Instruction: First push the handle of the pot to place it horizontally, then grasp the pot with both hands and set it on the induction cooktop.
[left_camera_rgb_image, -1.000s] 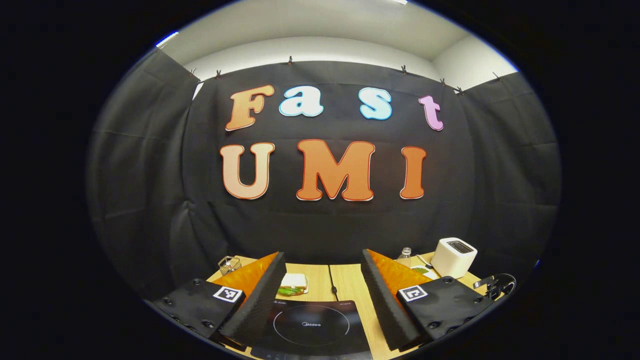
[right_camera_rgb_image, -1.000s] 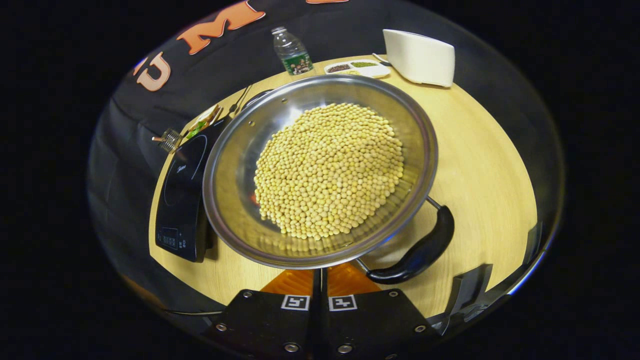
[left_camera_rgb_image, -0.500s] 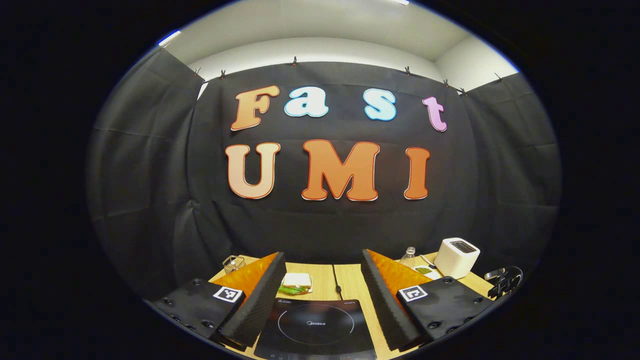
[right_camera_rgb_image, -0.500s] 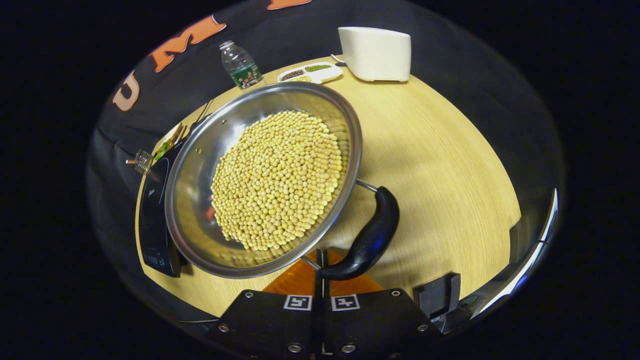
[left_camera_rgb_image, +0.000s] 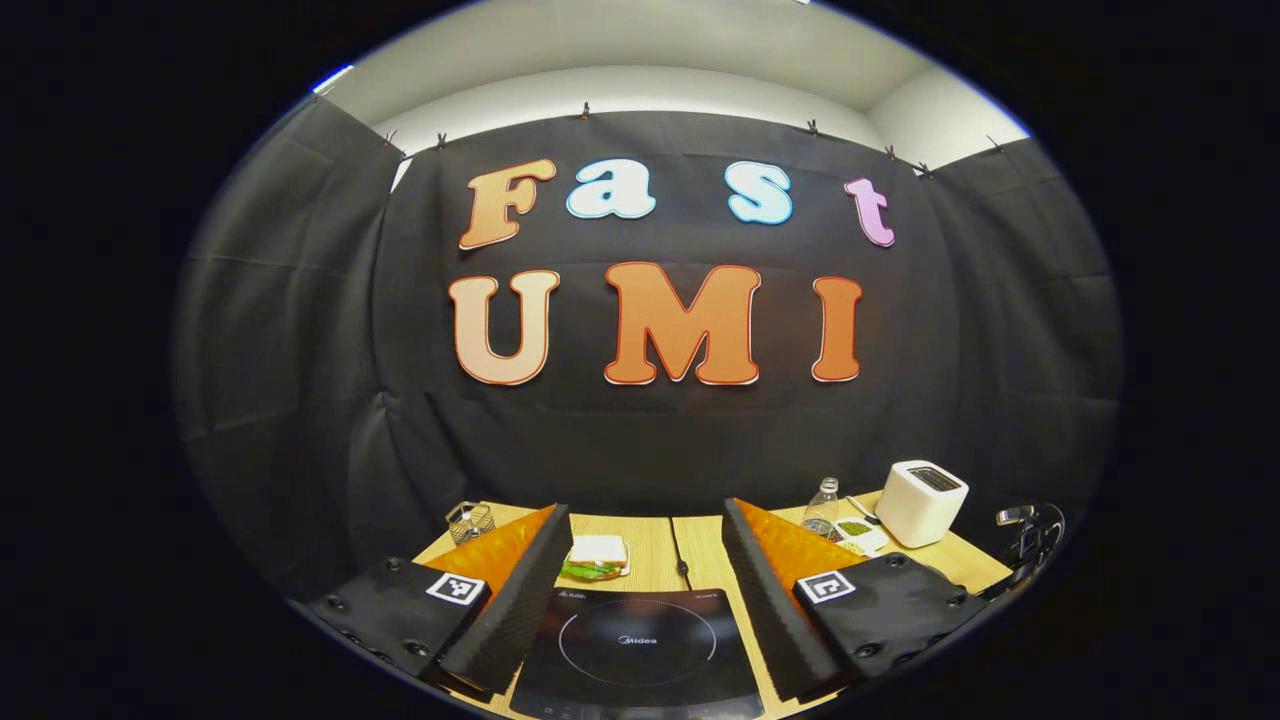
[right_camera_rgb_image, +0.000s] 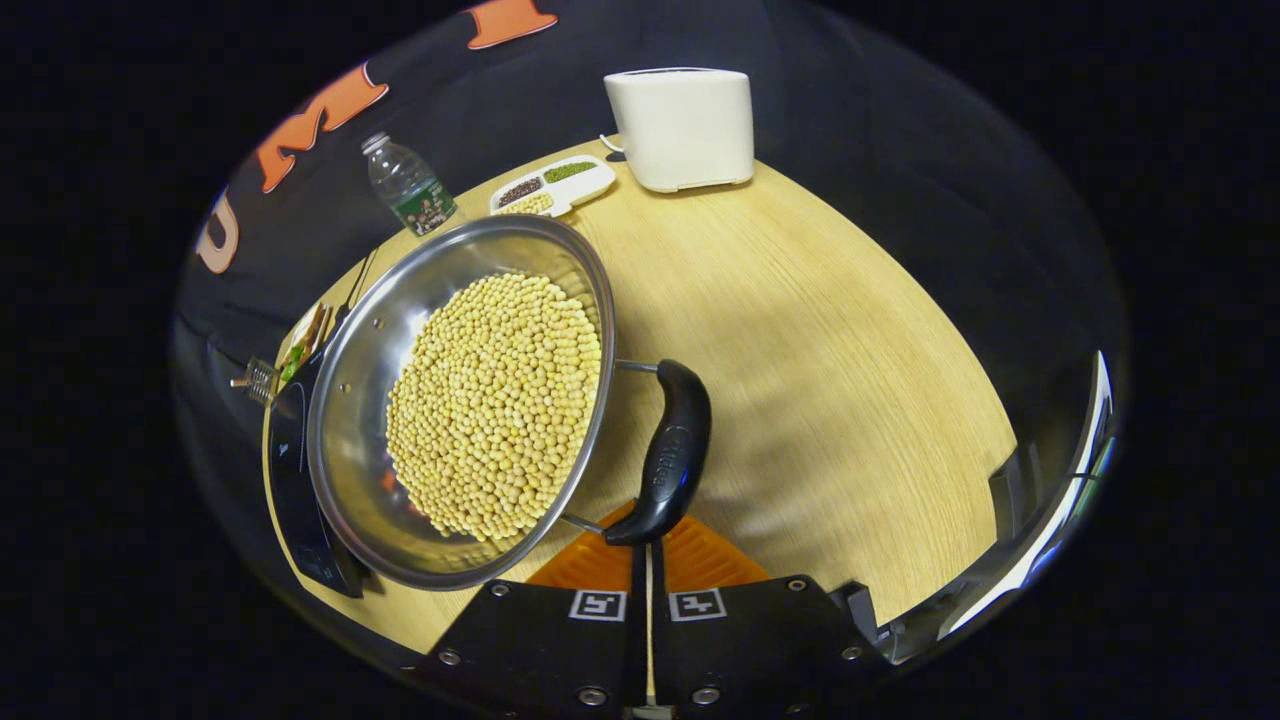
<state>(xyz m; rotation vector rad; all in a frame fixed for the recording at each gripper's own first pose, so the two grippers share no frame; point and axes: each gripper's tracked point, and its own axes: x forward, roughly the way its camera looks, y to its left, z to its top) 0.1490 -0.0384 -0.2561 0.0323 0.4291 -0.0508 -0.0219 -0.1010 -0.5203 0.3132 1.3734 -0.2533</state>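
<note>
At the near edge of the pale wooden table (right_camera_rgb_image: 840, 330), I had the right gripper (right_camera_rgb_image: 648, 548) with its fingers pressed together, nothing between them, so that they formed one blunt pushing tool. Their joined tips sat at the near end of the curved black handle (right_camera_rgb_image: 672, 452) of the wide stainless-steel pot (right_camera_rgb_image: 360, 400); I could not tell whether they actually touched it. I judged this to be the handle-pushing step, with the handle's final line not yet confirmed.

The pot, heaped with pale yellow beans (right_camera_rgb_image: 492, 390), rested on the table just beside the flat black induction cooktop (right_camera_rgb_image: 285, 450); its far rim hid part of the cooktop's edge, and whether it overhung the glass was not readable. It had not been set on the cooking zone.

I held the left gripper (left_camera_rgb_image: 640, 590) above the front of the induction cooktop (left_camera_rgb_image: 636, 645) with its fingers spread well apart and gripping nothing, which I judged a waiting pose clear of the push.

Beyond the pot stood a white toaster (right_camera_rgb_image: 680, 125), a clear plastic bottle (right_camera_rgb_image: 408, 190) and a white divided dish (right_camera_rgb_image: 552, 184) of dried grains, all well apart from the working area. A sandwich on a plate (left_camera_rgb_image: 597, 556) lay behind the cooktop.
</note>
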